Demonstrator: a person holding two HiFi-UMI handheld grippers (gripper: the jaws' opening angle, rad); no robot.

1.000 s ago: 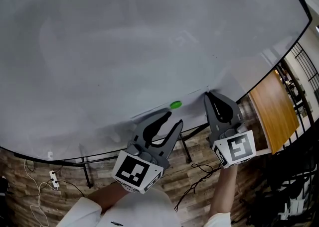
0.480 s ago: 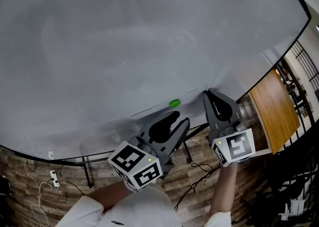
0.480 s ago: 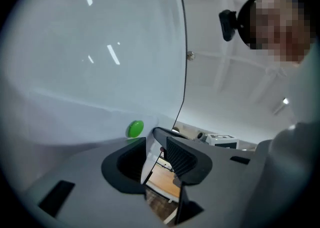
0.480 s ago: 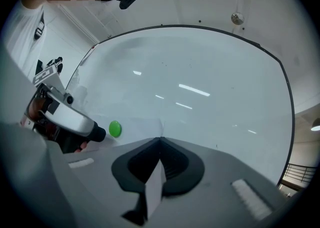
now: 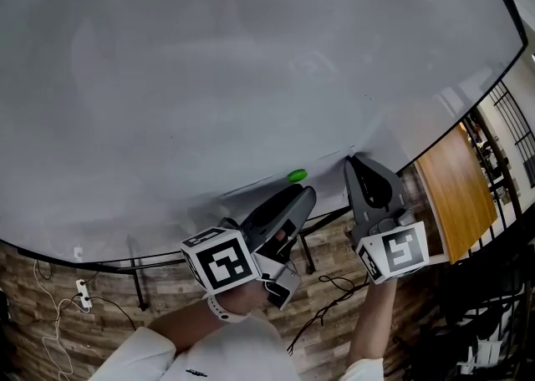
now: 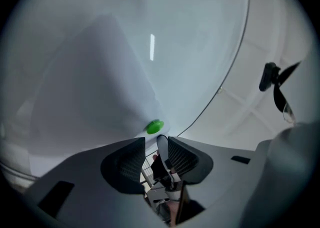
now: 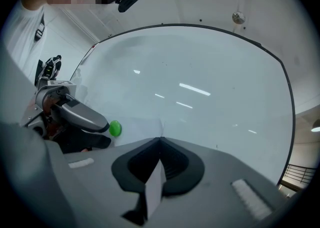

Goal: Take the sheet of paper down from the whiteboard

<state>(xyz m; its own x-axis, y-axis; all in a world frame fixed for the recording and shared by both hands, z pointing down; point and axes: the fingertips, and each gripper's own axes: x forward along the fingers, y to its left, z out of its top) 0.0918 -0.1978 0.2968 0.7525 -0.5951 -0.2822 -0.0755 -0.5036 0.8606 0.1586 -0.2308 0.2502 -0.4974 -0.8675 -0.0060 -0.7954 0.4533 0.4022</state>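
our right tool (image 5: pixel 352 160) is clenched on a corner of the paper (image 6: pixel 95 87), which sits low on the whiteboard (image 5: pixel 251 53), pinned by a green magnet (image 5: pixel 296 175). our left tool (image 5: pixel 303 197), the nearer one, has just been opening, nothing between its jaws, magnet just beyond its tips.

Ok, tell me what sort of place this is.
Probably an office or meeting room: a large whiteboard on a stand, a wood-plank floor with a power strip, and a black railing alongside.
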